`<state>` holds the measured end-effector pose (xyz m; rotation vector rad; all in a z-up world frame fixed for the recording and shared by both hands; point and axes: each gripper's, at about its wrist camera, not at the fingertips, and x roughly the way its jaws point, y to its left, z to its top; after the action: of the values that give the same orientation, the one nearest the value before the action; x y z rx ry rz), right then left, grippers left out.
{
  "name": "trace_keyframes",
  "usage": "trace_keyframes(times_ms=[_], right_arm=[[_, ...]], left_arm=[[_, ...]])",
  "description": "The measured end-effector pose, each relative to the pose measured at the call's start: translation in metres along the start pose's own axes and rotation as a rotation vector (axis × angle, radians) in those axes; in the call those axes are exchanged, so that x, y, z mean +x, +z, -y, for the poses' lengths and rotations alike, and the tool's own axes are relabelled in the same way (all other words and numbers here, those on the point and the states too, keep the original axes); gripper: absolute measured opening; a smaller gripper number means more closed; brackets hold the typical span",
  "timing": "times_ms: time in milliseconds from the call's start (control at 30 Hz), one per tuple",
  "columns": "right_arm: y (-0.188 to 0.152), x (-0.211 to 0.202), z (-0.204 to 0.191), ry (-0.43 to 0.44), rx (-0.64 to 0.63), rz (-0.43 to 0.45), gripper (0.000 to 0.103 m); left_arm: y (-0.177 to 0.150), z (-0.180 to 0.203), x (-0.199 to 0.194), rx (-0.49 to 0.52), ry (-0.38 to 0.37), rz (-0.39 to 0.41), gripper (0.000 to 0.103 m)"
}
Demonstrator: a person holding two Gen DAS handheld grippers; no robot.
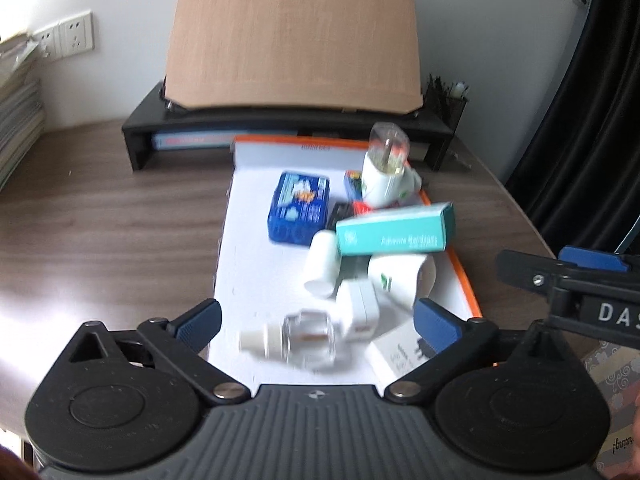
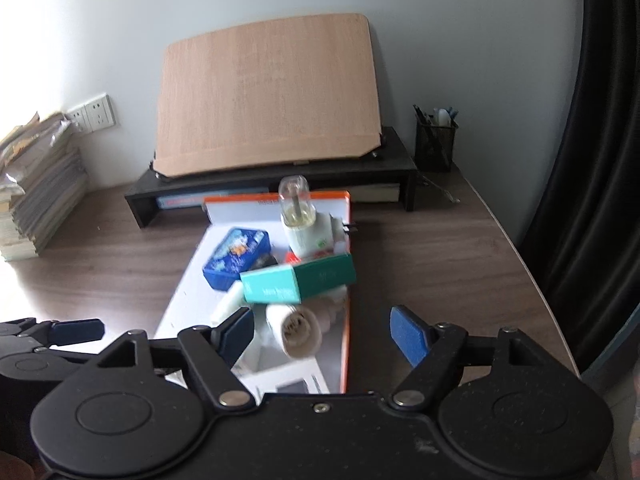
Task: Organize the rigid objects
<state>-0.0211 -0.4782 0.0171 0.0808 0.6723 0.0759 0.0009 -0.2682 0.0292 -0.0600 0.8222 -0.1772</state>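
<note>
At far left a stack of papers (image 2: 38, 196) sits against the wall on the wooden bench (image 1: 100, 220). Moving right, the left claw (image 1: 316, 322) hangs released, its blue pads spread wide over the near end of the orange-edged white tray (image 1: 256, 264), empty. Just ahead of it a clear glass bottle (image 1: 308, 334) lies on its side beside a white plug adapter (image 1: 358, 312). Further in are a blue tin (image 1: 300, 208), a toppled white bottle (image 1: 320, 264), and a teal carton (image 1: 396, 230) resting across the pile, with a mosquito-repellent vaporiser (image 1: 386, 168) upright at the back. The right claw (image 2: 322, 332) is likewise spread and empty, above the tray's right edge, near a white cylinder (image 2: 296, 332).

The heap is the risk: the teal carton looks propped on rounded things, so nudging anything beneath could slide it off. The smooth glass bottle may roll or squirt from the pads, and the tall vaporiser could tip if brushed.
</note>
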Motion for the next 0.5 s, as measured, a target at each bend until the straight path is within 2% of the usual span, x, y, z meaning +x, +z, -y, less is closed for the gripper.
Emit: trace_keyframes(times_ms=[267,500], right_arm=[[-0.021,-0.002,0.011,-0.012,0.009,-0.072,0.089],[-0.026,-0.004,0.016,-0.018,0.006,-0.088,0.089]], left_arm=[[-0.005,0.004,0.002,-0.011,0.063,-0.023,0.103],[-0.008,0.016,0.002,0.008,0.063,-0.021,0.103]])
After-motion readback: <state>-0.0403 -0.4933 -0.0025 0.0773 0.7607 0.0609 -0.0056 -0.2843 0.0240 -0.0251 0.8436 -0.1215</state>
